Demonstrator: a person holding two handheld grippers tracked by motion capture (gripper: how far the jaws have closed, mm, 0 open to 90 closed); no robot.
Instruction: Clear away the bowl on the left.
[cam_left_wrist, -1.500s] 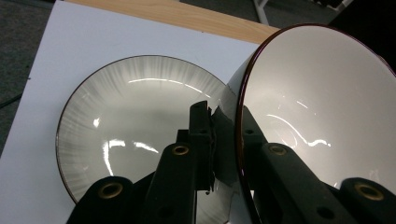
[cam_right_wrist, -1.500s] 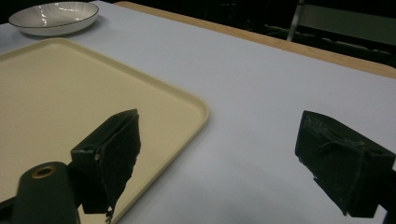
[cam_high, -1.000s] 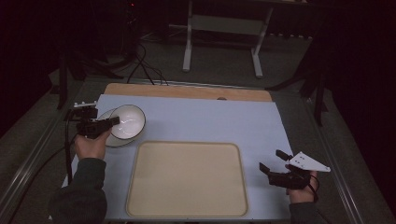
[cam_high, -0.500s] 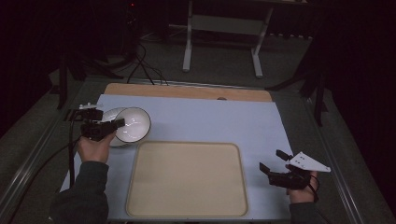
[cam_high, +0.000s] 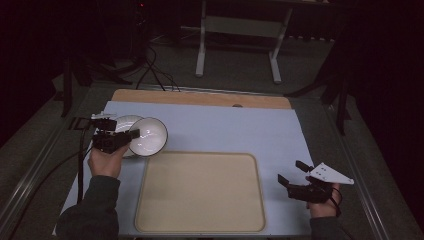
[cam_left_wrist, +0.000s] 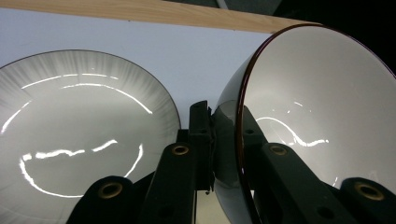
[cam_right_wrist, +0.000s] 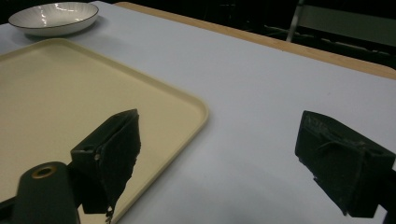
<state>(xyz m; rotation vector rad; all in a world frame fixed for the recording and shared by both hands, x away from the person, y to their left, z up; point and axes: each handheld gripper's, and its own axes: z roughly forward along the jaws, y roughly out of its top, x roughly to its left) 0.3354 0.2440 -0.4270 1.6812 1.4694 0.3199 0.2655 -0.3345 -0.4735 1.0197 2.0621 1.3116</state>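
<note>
**Left gripper holds a bowl by its rim beside a second dish; right gripper waits open**

At the left side of the table, the left gripper (cam_high: 131, 135) is in the person's left hand (cam_high: 105, 161), and a dark sleeve (cam_high: 90, 210) covers the forearm below it. Its jaws are pressed together on the wall of a white bowl (cam_high: 148, 136) with a dark rim. In the left gripper view one jaw is on the outside of the bowl (cam_left_wrist: 317, 107) and the other is on the inside, so the rim stands between them. The bowl is tilted on its side, and its opening faces to the right in that view. I cannot tell if it still touches the table.

Just to the left of this bowl a shallow dish (cam_left_wrist: 79, 140) with fine grey lines at its rim lies flat on the pale blue mat (cam_high: 225, 127).

In the middle, near the person, a cream tray (cam_high: 200, 192) with rounded corners lies on the mat, and nothing is in it. Behind the mat, a strip of the wooden table edge (cam_high: 200, 98) is at the far side.

At the right, the right gripper (cam_high: 291, 173) is in the person's right hand (cam_high: 322, 205), low over the mat and beside the right edge of the tray. Its jaws stand wide apart and hold nothing. In the right gripper view, the tray corner (cam_right_wrist: 187, 105) is just beside the left jaw, and the shallow dish (cam_right_wrist: 53, 17) is well apart, at the far left.
</note>
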